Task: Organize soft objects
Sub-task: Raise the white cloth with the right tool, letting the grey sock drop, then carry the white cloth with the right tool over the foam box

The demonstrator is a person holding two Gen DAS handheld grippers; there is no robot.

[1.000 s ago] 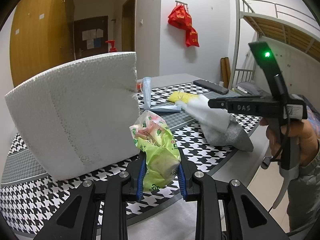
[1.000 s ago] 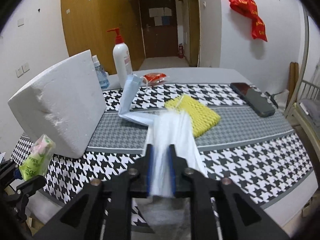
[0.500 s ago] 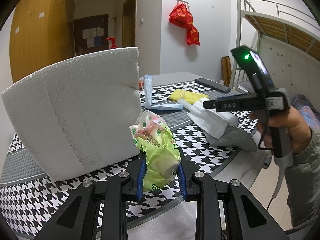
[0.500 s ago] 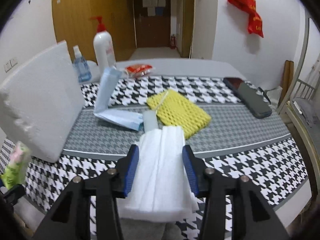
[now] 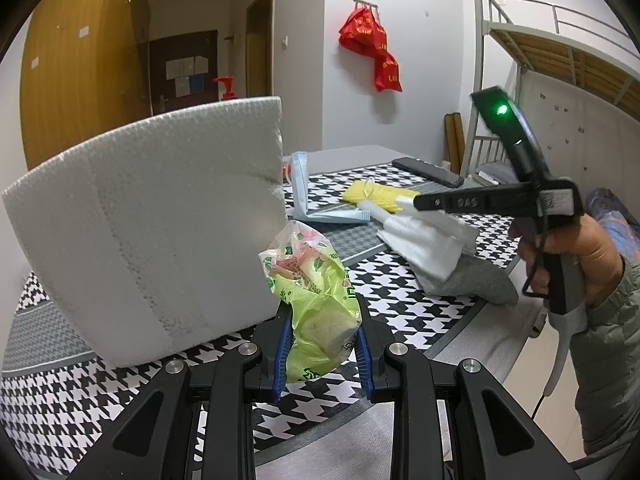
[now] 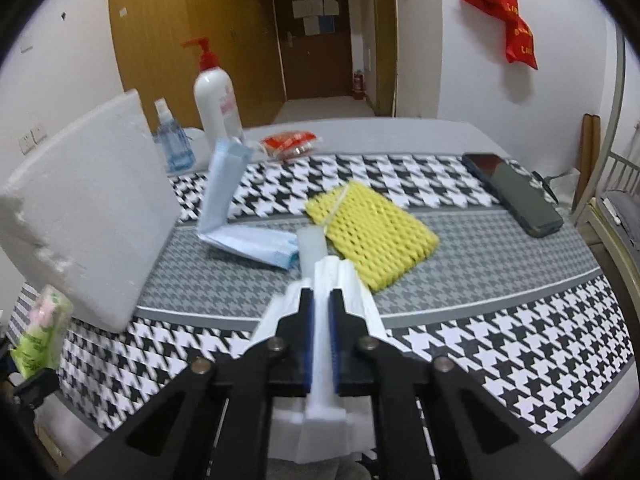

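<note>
On the table [image 6: 500, 340] with a black-and-white houndstooth cover, in a room with wooden doors, the left gripper [image 5: 320, 344] is closed on a green tissue pack [image 5: 316, 300] with unreadable print, while the right gripper [image 6: 320, 328] pinches a folded white foam sheet [image 6: 340, 280] near the yellow foam net [image 6: 372, 232].

The foam block [image 5: 148, 232] hides most of the pump bottle [image 5: 226, 87] in the left view; only its red head shows above the block's top edge. The right gripper [image 5: 420, 203] covers part of the white foam sheet [image 5: 424, 240], and that sheet overlaps the grey cloth [image 5: 468, 280] beneath it. In the right view the whole scene is motion-blurred, so the print on the red packet [image 6: 290, 143] cannot be read. The tissue pack [image 6: 38, 336] is possibly cut off at the left edge. The sheet's near end disappears under the gripper body.
</note>
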